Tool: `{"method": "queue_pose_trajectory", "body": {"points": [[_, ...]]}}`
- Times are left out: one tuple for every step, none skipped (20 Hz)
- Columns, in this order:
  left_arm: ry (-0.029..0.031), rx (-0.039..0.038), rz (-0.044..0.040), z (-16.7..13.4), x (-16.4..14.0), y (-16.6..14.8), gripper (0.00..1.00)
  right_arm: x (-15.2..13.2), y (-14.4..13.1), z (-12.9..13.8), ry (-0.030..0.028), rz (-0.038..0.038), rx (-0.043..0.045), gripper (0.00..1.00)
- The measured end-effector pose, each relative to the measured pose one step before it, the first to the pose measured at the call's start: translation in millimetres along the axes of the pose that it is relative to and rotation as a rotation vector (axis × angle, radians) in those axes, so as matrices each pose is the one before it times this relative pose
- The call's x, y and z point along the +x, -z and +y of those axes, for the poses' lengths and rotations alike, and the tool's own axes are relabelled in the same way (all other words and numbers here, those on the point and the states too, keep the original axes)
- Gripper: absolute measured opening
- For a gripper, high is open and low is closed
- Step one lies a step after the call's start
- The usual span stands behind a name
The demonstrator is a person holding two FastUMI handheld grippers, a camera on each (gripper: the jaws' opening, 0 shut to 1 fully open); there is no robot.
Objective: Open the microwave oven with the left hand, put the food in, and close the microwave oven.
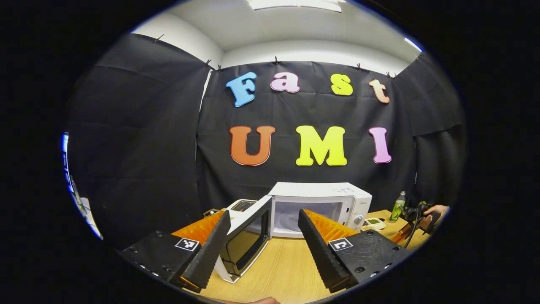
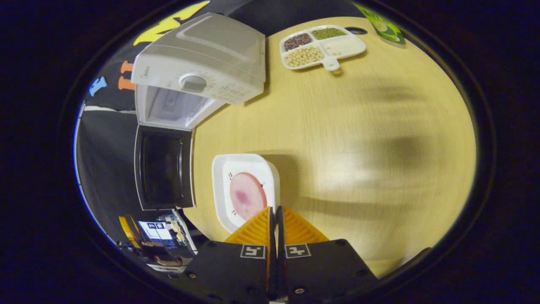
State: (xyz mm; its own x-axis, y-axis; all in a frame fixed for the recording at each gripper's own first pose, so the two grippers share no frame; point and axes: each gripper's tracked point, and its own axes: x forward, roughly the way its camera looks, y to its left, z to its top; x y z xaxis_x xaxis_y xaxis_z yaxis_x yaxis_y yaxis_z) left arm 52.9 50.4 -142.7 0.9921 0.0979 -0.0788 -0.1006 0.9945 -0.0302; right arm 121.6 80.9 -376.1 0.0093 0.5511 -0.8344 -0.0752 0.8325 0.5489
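Note:
A white microwave point(image 1: 325, 191) stands on the wooden table point(image 1: 287, 261), its door point(image 1: 247, 240) swung out to the left and the cavity point(image 1: 291, 217) showing. My left gripper point(image 1: 263, 213) hangs open in front of it, holding nothing. In the right gripper view the microwave point(image 2: 202, 55) and its open door point(image 2: 162, 173) lie at the upper left. My right gripper point(image 2: 275, 210) is shut on the near rim of a white square plate point(image 2: 242, 166) carrying a pink slice of meat point(image 2: 248, 196). That gripper and its hand point(image 1: 434, 210) show at the far right of the left gripper view.
A divided tray of beans point(image 2: 322, 44) and a green bottle point(image 2: 386, 27) sit on the table point(image 2: 358, 139) beyond the microwave's right side. A toaster point(image 1: 241, 205) stands left of the microwave, behind the door. Black cloth walls close the booth.

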Motion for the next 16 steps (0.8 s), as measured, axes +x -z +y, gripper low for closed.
{"method": "queue_pose_trajectory", "body": {"points": [[0.00264,-0.00486,0.00207,3.89,-1.67,2.38,0.95,-3.49,-0.38,8.26,0.00427,-0.01404,-0.01302,0.04],[0.00415,-0.00547,-0.00068,3.67,-1.43,0.92,0.95,0.07,-1.0,9.15,0.00423,-0.00615,-0.00961,0.0],[0.00004,-0.00521,-0.00146,5.94,-1.12,0.47,0.95,2.6,-0.73,9.4,0.00461,-0.00436,-0.00297,0.04],[-0.00278,-0.00376,-0.00476,6.58,-1.54,0.07,0.95,4.0,-0.27,9.52,0.00185,-0.00069,-0.00643,0.0],[-0.0034,-0.00386,-0.00384,7.58,-0.95,1.11,0.95,4.93,0.07,9.55,0.00421,-0.00162,-0.00645,0.0],[-0.00571,-0.00329,0.0045,6.33,-0.65,3.2,0.95,6.48,-1.14,10.56,0.00253,-0.00333,-0.00606,0.04],[-0.00858,-0.00354,0.00296,7.8,-2.52,0.95,0.95,7.46,0.27,11.93,0.00196,-0.00578,-0.00616,0.0],[-0.00822,-0.00586,-0.00183,8.18,-0.56,-0.73,0.95,9.17,-0.38,12.57,0.00081,-0.00815,0.00379,0.04],[-0.00585,-0.00785,0.00092,7.03,-1.51,1.01,0.95,9.19,1.71,13.76,-0.00226,-0.00697,0.01262,0.0],[-0.00329,-0.00614,0.0033,6.13,-1.27,1.2,0.95,11.09,2.21,13.26,0.00074,-0.009,0.02184,0.04],[-0.00558,-0.00382,-0.00104,5.83,-1.7,0.05,0.95,11.37,4.06,11.65,0.0079,-0.0103,0.02075,0.04],[-0.00544,-0.00128,-0.0041,6.44,-1.48,-0.66,0.95,11.83,2.15,10.56,0.01434,-0.02157,0.03137,0.04],[-0.00619,0.00058,-0.00578,6.11,-2.01,-0.59,0.95,10.38,2.21,12.98,0.0011,-0.01914,0.01447,0.04],[-0.00732,0.00124,-0.0054,6.12,-2.38,-0.28,0.95,9.46,1.91,14.76,-0.01814,-0.01921,0.01685,0.04],[-0.00941,0.0003,-0.00055,5.74,-1.45,1.88,0.95,8.98,2.22,18.98,-0.03803,-0.01655,0.02956,0.04],[-0.00978,-0.00098,0.00351,6.0,-0.54,3.19,0.95,9.05,-0.92,18.51,-0.04719,-0.02458,0.05068,0.04]]}}
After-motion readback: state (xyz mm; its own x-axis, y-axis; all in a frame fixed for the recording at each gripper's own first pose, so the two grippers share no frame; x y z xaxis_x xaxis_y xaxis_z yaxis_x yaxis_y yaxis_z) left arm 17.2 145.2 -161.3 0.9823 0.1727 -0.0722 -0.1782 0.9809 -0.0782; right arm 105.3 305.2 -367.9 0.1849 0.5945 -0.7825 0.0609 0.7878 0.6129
